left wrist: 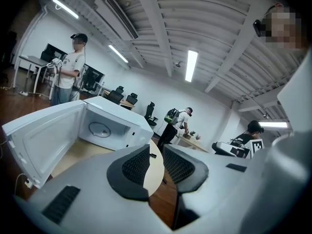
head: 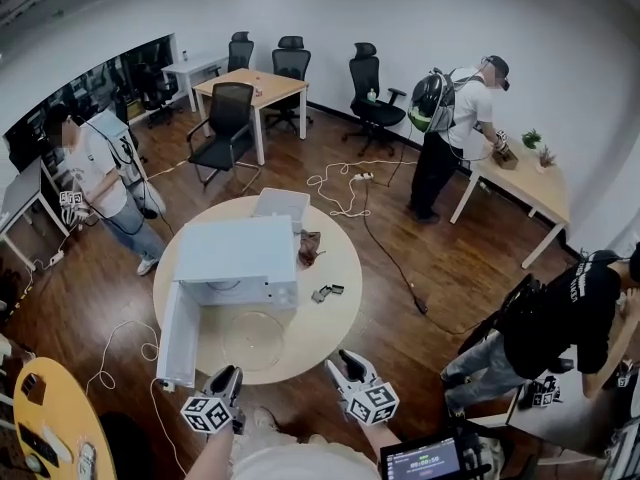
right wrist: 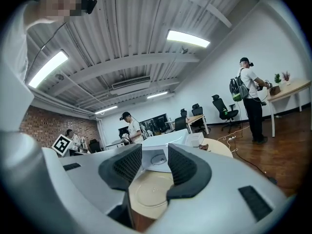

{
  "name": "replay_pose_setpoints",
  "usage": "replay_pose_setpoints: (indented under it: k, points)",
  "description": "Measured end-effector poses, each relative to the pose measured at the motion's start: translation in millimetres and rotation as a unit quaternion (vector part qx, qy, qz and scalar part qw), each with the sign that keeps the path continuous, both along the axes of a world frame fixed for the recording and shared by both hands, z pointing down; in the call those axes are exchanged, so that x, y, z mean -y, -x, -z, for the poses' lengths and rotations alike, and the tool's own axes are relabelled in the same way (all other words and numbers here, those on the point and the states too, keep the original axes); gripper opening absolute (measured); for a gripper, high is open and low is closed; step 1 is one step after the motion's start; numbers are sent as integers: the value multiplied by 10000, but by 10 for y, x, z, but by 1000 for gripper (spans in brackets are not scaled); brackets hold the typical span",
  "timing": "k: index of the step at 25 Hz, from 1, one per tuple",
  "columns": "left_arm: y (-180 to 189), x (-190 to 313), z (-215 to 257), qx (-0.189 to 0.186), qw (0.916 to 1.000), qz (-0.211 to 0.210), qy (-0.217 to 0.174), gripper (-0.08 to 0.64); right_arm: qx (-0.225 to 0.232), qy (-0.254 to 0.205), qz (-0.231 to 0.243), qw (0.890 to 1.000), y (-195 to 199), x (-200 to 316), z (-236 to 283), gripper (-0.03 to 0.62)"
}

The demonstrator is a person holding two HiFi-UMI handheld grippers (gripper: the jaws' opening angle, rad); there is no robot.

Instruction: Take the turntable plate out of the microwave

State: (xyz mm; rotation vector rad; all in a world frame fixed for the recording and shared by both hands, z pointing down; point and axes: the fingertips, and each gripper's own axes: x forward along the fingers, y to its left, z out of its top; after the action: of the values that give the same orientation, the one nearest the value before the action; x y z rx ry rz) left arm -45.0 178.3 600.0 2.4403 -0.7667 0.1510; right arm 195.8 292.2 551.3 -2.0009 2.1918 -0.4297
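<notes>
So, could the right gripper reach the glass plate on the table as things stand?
Probably yes: the glass plate lies uncovered before the right gripper, whose open jaws face it; nothing stands between.

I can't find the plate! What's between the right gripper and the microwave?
The clear turntable plate, flat on the round table before the open microwave; the right gripper view shows it.

Bright ceiling strip lights [right wrist: 187,38]; heavy fisheye warp, dark vignetted corners, mostly sharp.
</notes>
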Motion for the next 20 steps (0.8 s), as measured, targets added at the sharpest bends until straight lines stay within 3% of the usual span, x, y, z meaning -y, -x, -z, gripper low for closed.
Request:
replay_pose_setpoints:
  k: [13, 20]
  points:
    - [216, -886, -208, 368, 9989, 193, 233, 91, 302, 114, 24, 9995, -10, -828, -326, 170]
    - [84, -1213, -260, 338, 9984, 93, 433, 91, 540, -68, 20, 9985, -32, -1165, -358, 170]
